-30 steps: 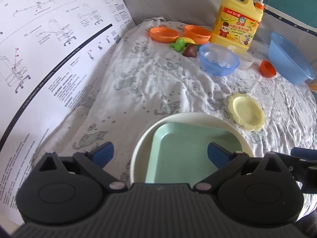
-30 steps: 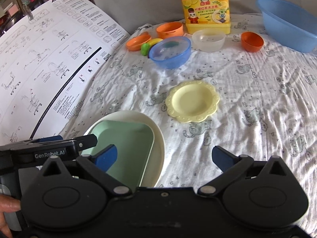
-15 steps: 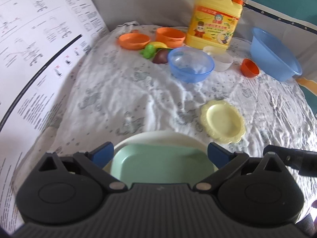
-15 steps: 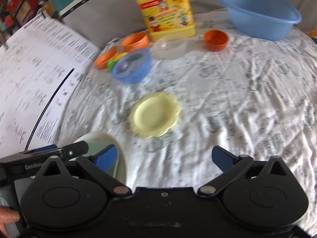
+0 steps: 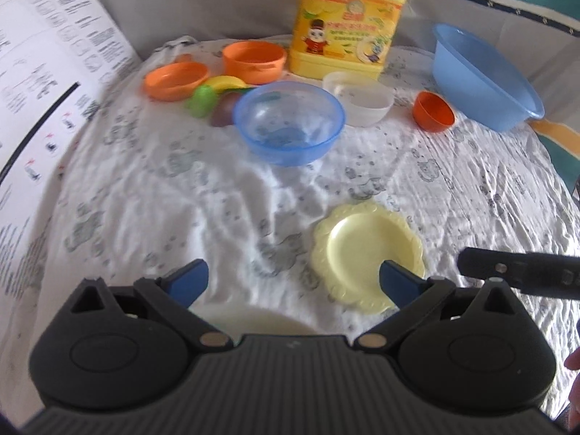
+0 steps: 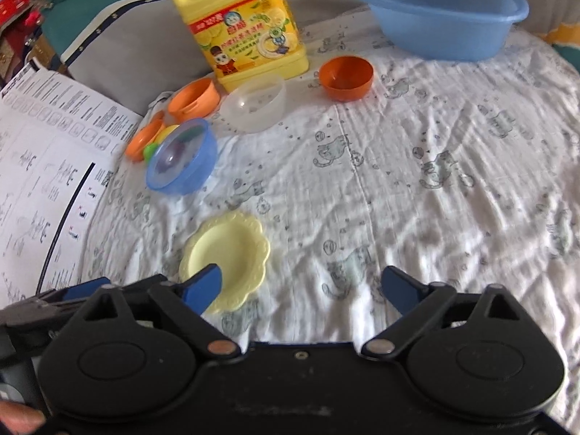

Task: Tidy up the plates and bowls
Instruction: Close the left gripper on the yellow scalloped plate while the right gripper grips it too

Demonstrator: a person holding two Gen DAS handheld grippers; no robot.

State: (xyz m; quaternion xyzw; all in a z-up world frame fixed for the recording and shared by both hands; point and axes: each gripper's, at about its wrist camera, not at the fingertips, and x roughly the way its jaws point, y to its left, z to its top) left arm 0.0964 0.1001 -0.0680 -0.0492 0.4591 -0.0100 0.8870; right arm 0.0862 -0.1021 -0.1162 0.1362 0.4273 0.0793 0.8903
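1. Grippers both stand with jaws wide and nothing between them: the left gripper (image 5: 293,282) and the right gripper (image 6: 302,288) hover over the white cloth (image 6: 453,188).
2. Yellow plate (image 5: 368,252) lies flat on the cloth, just ahead of the left gripper's right fingertip and by the right gripper's left one.
3. White plate (image 5: 250,320) shows only as a rim under the left gripper.
4. Blue bowl (image 5: 289,123) sits farther back, with a clear bowl (image 5: 359,98), a small orange bowl (image 6: 346,77) and a blue basin (image 6: 438,9) beyond.
5. Yellow soap jug (image 6: 241,25) stands at the back.
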